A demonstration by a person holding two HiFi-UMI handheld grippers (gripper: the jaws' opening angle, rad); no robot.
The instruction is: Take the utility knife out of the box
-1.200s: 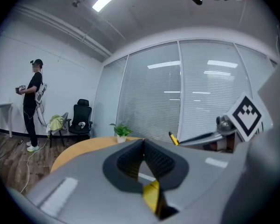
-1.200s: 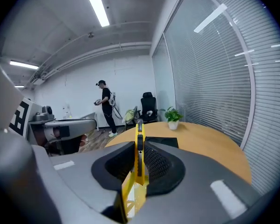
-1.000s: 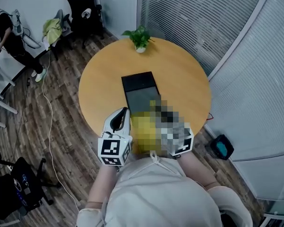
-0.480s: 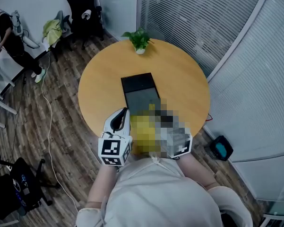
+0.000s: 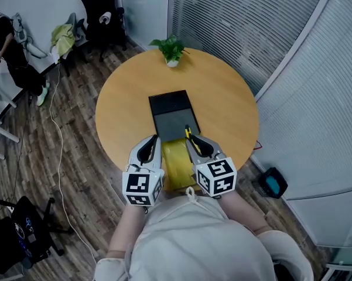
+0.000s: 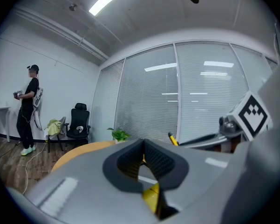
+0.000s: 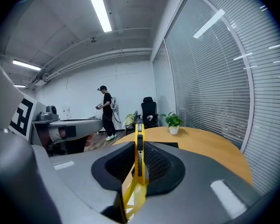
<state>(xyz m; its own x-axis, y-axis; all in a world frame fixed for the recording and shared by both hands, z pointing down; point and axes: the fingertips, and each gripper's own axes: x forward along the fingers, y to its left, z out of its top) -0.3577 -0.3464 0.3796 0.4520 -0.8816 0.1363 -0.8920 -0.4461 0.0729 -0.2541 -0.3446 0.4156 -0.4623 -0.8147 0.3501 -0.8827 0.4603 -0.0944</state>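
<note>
On the round wooden table (image 5: 228,110) lies the open black box (image 5: 171,103), its grey inner tray (image 5: 174,123) towards me. The yellow utility knife (image 5: 189,134) (image 7: 139,141) stands on edge between the pads of my right gripper (image 5: 194,139) (image 7: 139,155), which is shut on it; its tip points at the box. My left gripper (image 5: 151,139) (image 6: 143,160) is beside it on the left, jaws closed on the edge of a yellow wrapper (image 5: 177,164) (image 6: 151,197) that lies between both grippers at the table's near edge.
A small potted plant (image 5: 171,48) stands at the table's far edge. Window blinds (image 5: 246,22) run along the right. Office chairs (image 5: 102,10) and a standing person (image 5: 9,45) are at the back left, and a cable (image 5: 60,151) trails across the wooden floor.
</note>
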